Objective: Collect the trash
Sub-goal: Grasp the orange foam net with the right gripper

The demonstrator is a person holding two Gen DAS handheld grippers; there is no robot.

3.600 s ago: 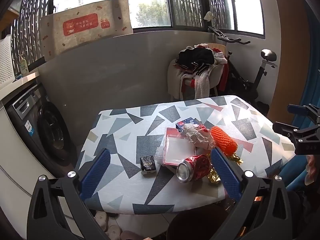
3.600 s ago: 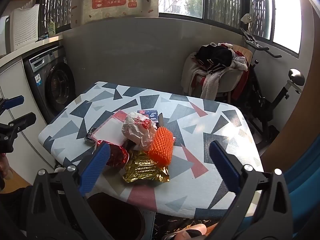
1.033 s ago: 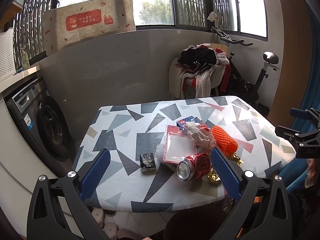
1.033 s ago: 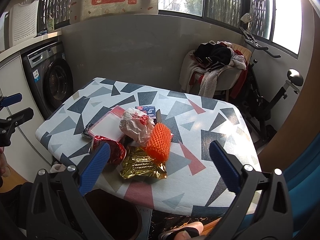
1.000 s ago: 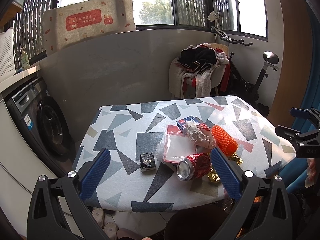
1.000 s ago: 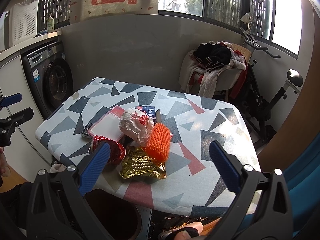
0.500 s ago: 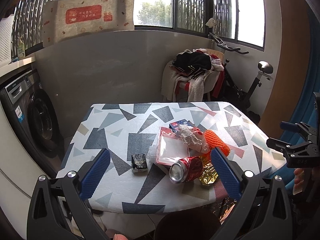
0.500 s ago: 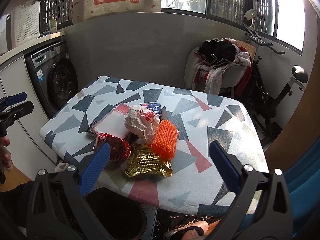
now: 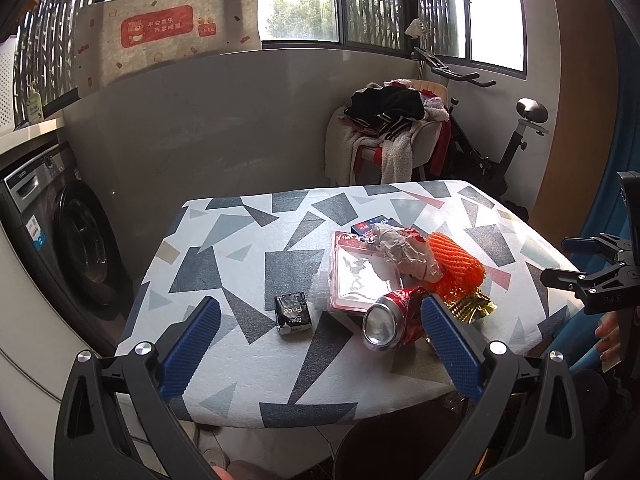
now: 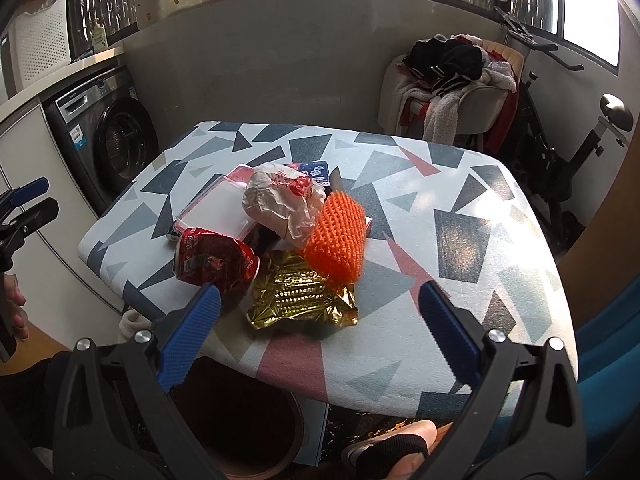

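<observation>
Trash lies in a heap on the patterned table [image 9: 240,248]: a crushed red can [image 9: 394,318] [image 10: 214,260], an orange foam net [image 9: 454,266] [image 10: 336,238], a gold foil wrapper [image 10: 300,292], a crumpled paper wrapper [image 9: 408,250] [image 10: 282,200], a pink-rimmed tray [image 9: 356,270] and a small black packet [image 9: 293,313]. My left gripper [image 9: 316,316] is open and empty, above the table's near edge by the can. My right gripper [image 10: 320,304] is open and empty, just short of the gold wrapper. A dark round bin [image 10: 244,428] stands below the table's edge.
A washing machine [image 9: 60,240] stands left of the table. A chair piled with clothes [image 9: 392,128] and an exercise bike [image 9: 500,148] stand behind it. A foot in a sandal [image 10: 396,448] is beside the bin. A blue card [image 10: 314,170] lies behind the paper wrapper.
Both grippers have moved forward towards the table, so the trash looks nearer and larger. Both stay open and empty. The trash has not moved.
</observation>
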